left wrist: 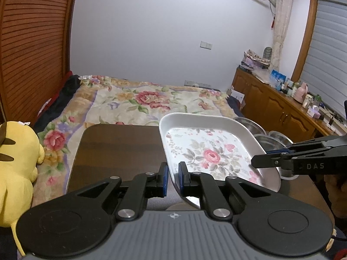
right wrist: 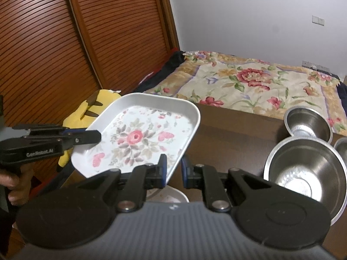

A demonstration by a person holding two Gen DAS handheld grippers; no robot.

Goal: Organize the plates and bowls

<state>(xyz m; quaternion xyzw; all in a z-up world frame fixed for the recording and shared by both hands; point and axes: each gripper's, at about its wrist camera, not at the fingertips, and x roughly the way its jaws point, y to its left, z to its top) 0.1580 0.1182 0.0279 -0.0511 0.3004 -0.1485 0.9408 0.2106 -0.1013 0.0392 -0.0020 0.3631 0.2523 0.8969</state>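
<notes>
Floral tray (left wrist: 208, 149) tilted above table, rim between each claw's fingers

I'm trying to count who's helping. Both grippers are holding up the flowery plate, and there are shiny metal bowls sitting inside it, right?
Not quite. Both grippers, left and right, do hold the flowery plate, but nothing sits in it. The right wrist view shows the metal bowls standing on the table beside it.

- The tray (right wrist: 138, 134) is held tilted above the table (right wrist: 234, 134), left of the bowls (right wrist: 303, 169).
- Behind the table lies the bed (right wrist: 249, 80); at its left is the plush toy (left wrist: 15, 162).
</notes>
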